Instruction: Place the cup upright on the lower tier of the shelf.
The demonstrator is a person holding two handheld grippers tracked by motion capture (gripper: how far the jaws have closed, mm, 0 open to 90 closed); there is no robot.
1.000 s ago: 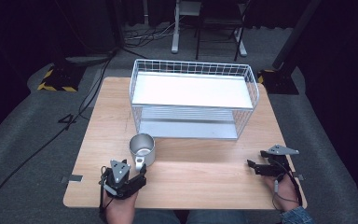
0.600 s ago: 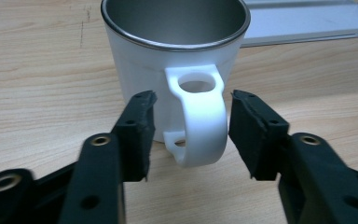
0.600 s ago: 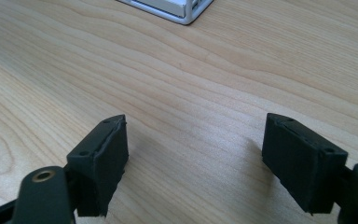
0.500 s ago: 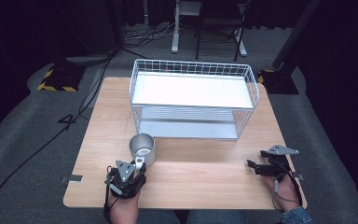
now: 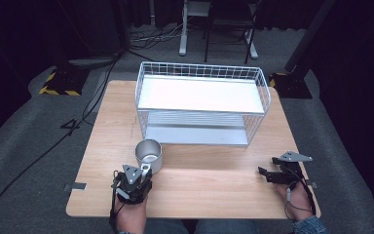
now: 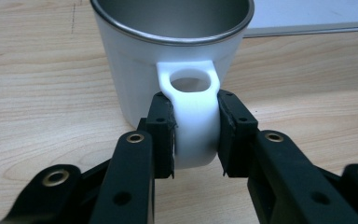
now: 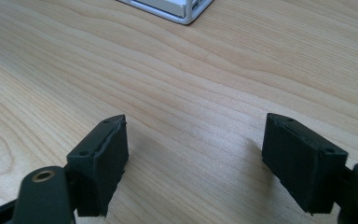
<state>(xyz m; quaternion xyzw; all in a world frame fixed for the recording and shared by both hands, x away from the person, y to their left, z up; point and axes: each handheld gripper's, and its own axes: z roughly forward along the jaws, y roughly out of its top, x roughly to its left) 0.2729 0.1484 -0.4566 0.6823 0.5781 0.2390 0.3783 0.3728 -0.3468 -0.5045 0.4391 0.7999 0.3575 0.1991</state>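
On table [image 5: 214, 180]: L tongs [image 6: 196, 135] clamped on mug handle [image 6: 193, 121]; R tongs [image 7: 196, 163] wide, empty.

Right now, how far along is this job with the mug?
Done: the left gripper has just closed its fingers on the white mug's handle. In hand: the mug, standing on the table. Left: lifting it, perhaps to the wire rack. The right gripper rests open.

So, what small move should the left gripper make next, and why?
Probably lift the mug a little off the table. The left gripper has just closed, its pads now press both sides of the white handle, and the mug stands upright on the wood.
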